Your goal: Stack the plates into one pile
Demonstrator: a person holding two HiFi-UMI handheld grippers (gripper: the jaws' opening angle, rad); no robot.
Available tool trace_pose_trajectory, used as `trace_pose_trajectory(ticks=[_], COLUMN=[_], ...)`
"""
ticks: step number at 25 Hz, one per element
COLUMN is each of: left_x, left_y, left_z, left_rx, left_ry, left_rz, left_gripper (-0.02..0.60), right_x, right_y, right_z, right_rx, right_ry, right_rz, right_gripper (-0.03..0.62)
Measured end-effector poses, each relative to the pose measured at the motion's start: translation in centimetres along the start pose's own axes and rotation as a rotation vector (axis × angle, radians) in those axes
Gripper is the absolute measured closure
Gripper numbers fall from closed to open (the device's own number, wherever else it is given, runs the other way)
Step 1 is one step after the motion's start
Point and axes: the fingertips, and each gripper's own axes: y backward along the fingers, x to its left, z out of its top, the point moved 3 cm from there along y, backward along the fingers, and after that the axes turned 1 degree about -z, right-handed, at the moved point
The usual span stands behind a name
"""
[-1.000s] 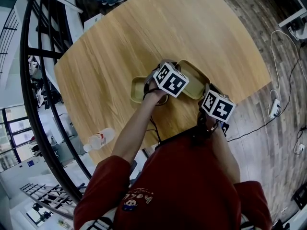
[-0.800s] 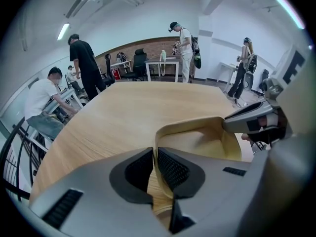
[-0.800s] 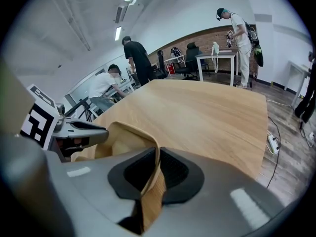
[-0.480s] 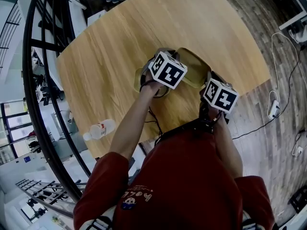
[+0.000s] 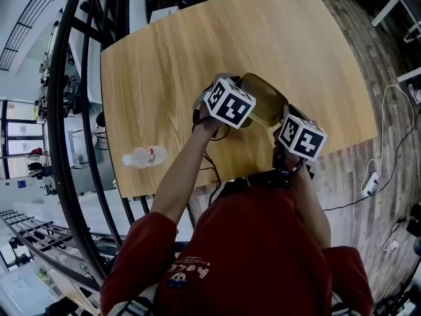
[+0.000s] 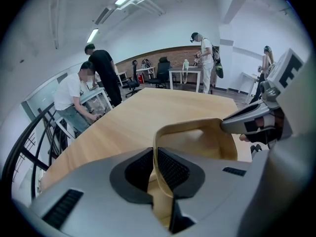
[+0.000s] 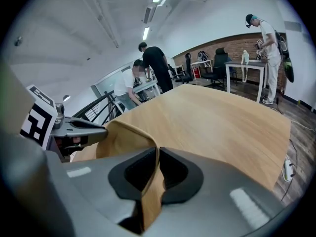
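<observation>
While the plate [image 5: 264, 101] is carried by 2 opposite rims, it hangs between the tools and looks clear of the counter [image 5: 191, 38], just inside the middle of the near edge. The left gripper [image 6: 156, 171] has its jaws clenched on 1 upturned rim, the ribbed pads pressing it from both sides. The right gripper [image 7: 157, 171] has just been closing its jaws, and they grasp the opposite rim, which stands between the pads. A 2-sided hold like this likely keeps the shallow dish from tipping on its way to the pile. Only 1 plate shows. I cannot tell whether a 2nd is nested under it or hidden beneath the marker cubes.

Room is generous: the far half of the counter is bare wood out to the far edge and both far corners. A bottle [image 5: 145, 157] lies on its side near the near left corner, well apart from the plate. Beyond the left edge runs a black railing [image 5: 59, 120], and the person's body crowds the near edge. The easy way to set down therefore seems toward the counter's middle.
</observation>
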Motion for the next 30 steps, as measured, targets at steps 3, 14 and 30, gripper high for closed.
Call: trace_pose_trajectory(ticks=[3, 14, 30], left_x=[1.9, 6.1, 5.5], left_y=[1.2, 4.5, 2.1], left_z=[-2.1, -8.2, -10.2], left_rx=[0.008, 0.064, 0.127], left_ry=[0.043, 0.182, 0.222], left_rz=[0.033, 0.121, 0.055], left_gripper=[0.545, 0.546, 0.545], right_x=[2.6, 8.9, 8.3], right_y=[-0.7, -2.0, -3.6], right_z=[-0.6, -2.8, -4.0], right_rx=[0.016, 0.094, 0.152], right_ry=[0.037, 0.135, 0.154], right_rz=[0.038, 0.145, 0.108], right_gripper=[0.559, 0.559, 0.559])
